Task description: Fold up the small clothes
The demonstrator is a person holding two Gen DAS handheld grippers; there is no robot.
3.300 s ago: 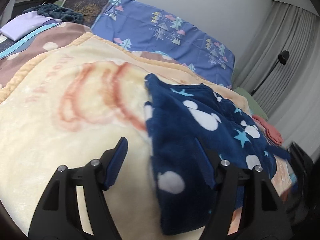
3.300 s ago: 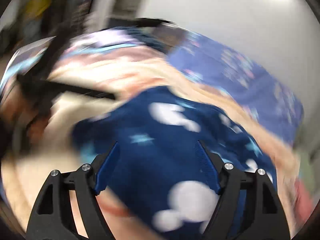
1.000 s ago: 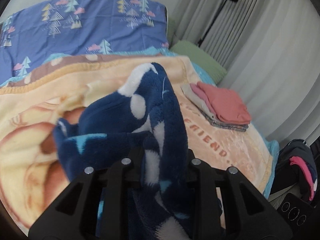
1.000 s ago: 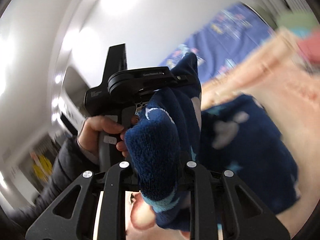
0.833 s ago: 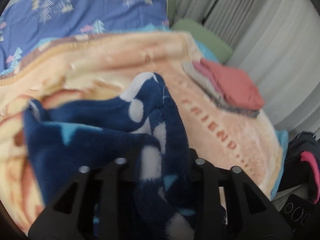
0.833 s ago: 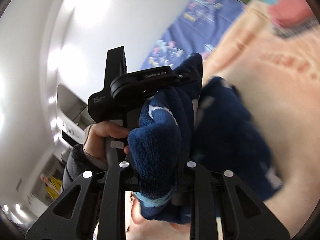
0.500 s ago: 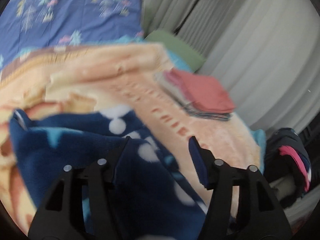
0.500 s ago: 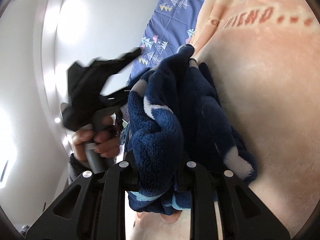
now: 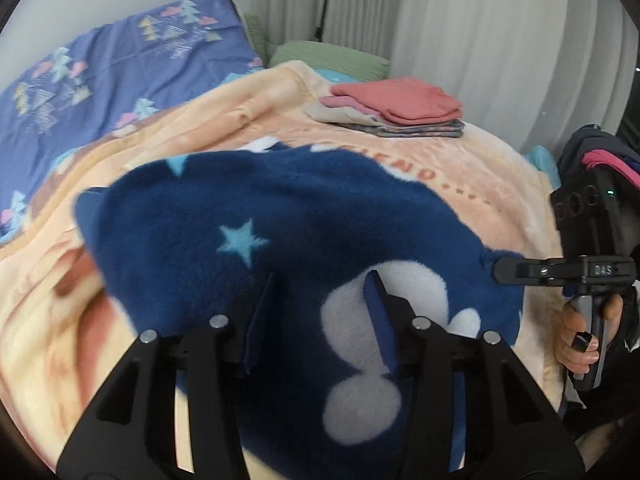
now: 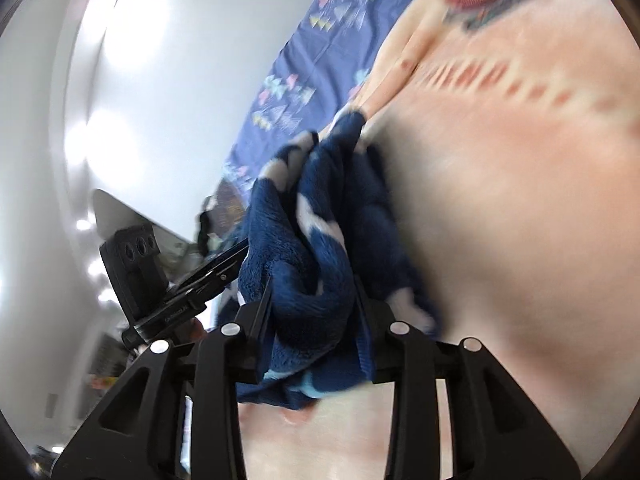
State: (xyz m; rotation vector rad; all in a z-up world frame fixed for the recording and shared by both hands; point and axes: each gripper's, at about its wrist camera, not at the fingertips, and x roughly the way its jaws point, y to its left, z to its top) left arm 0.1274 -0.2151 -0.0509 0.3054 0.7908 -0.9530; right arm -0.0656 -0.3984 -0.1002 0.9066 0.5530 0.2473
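In the left wrist view, the purple-blue sheet with tree prints (image 9: 100, 80) is lying at the upper left, and the peach blanket (image 9: 248, 120) is covering the bed below it. The navy fleece garment with stars and white shapes (image 9: 280, 216) is now lying spread over the blanket in the middle of the frame; one second ago it was bunched up and squeezed between the fingers here. The left gripper (image 9: 320, 316) is hanging over the garment at the bottom centre. Its jaws are closing but are apart and are not pinching the cloth. The stack of folded clothes (image 9: 396, 106) is resting at the upper right. At the right edge a hand (image 9: 580, 336) is holding the other tool.

In the right wrist view, the left tool with its camera block (image 10: 136, 268) is showing at the lower left. The right gripper (image 10: 316, 320) at the bottom centre is having a thick fold of the garment (image 10: 316, 240) between its pads. The jaws are opening, a little wider than half a second ago, and the cloth is still filling the gap. The blanket (image 10: 520, 200) is filling the right side.
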